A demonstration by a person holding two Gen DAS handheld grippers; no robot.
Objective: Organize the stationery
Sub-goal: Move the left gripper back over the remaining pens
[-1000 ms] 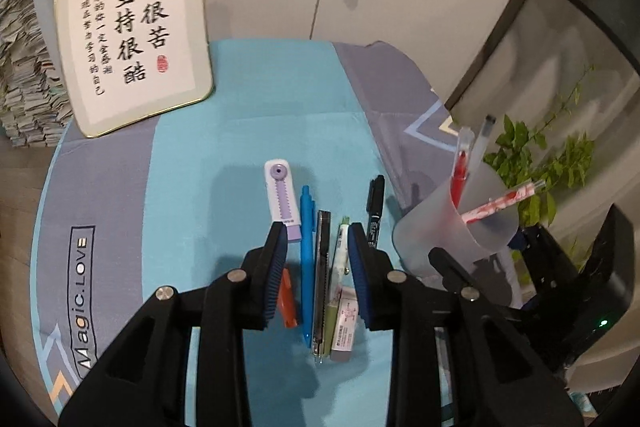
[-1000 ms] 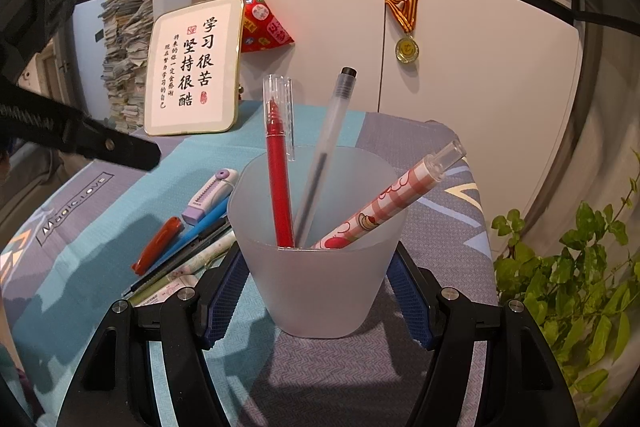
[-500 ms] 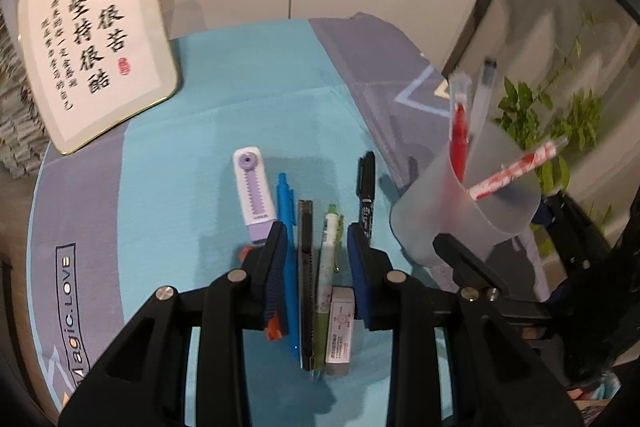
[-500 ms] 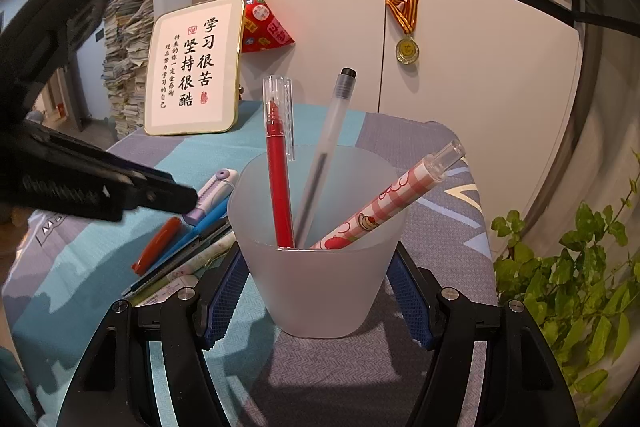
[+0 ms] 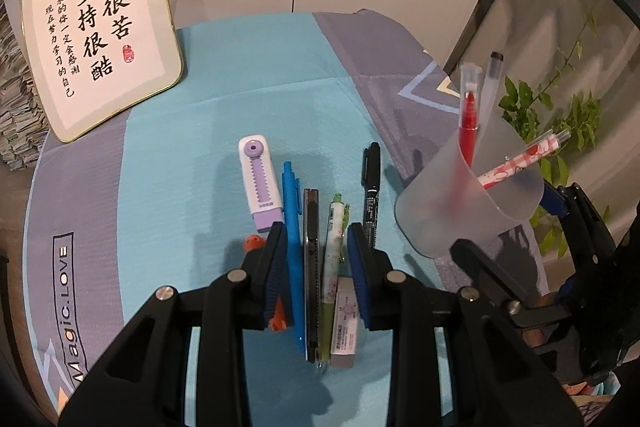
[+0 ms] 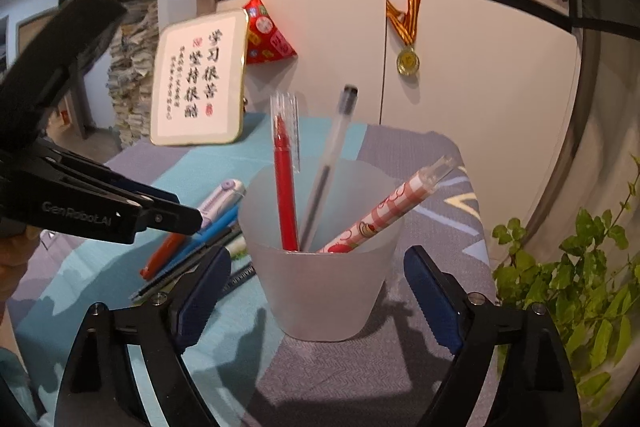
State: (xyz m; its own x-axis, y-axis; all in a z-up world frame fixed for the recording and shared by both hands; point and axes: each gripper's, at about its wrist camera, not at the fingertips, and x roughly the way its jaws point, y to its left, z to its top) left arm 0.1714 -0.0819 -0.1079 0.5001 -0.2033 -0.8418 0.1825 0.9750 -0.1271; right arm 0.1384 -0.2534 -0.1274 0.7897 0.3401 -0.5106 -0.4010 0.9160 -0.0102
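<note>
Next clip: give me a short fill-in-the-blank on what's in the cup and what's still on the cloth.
The frosted cup holds ___ pens.
The pen standing straightest in it, beside the clear pen, is ___ in colour.
The blue pen lies between the utility knife and the ___ correction tape.

Missing words: three; red; purple

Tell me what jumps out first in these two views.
The frosted cup stands between the right gripper's opening jaws, clear of both pads, with a red pen, a clear pen and a checked pen in it. Left of the cup, the left gripper hangs over a row of pens, straddling the blue pen, a dark cutter and a green pen.
</note>
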